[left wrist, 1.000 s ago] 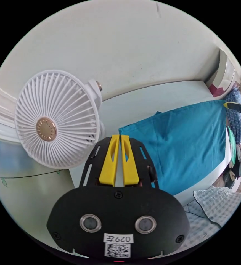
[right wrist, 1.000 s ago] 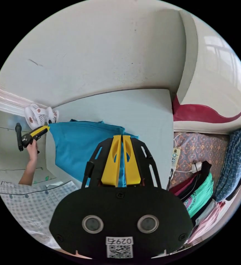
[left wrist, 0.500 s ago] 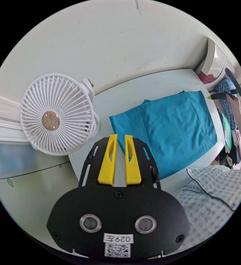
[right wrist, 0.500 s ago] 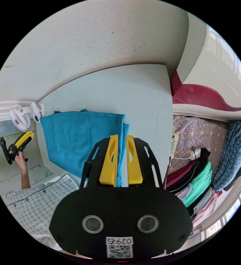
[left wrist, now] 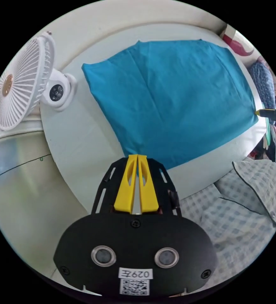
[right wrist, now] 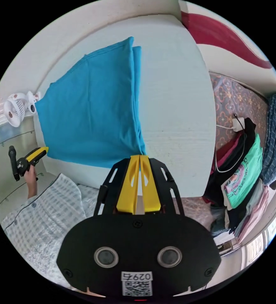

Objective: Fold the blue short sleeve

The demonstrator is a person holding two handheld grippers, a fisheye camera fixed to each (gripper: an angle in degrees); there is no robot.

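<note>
The blue short sleeve shirt [left wrist: 172, 98] lies folded flat on the white table [left wrist: 81, 133]. In the left gripper view, my left gripper [left wrist: 137, 157] is shut on the shirt's near corner, with blue cloth showing between its yellow jaws. My right gripper [left wrist: 266, 112] pinches the other near corner at the right edge. In the right gripper view, the shirt [right wrist: 90, 114] narrows to a point at my right gripper [right wrist: 139, 157], which is shut on it. My left gripper [right wrist: 38, 153], held in a hand, meets the shirt's left corner.
A white fan [left wrist: 21, 85] stands at the table's left end and also shows as the fan [right wrist: 16, 109]. A pile of clothes [right wrist: 239, 177] lies beyond the table's right end [right wrist: 204, 126]. The person's checked top [left wrist: 239, 215] is close to the near edge.
Both grippers held the shirt's corners a second ago and stood open half a second ago. Now both are shut again, on the two corners at the table's near edge.
</note>
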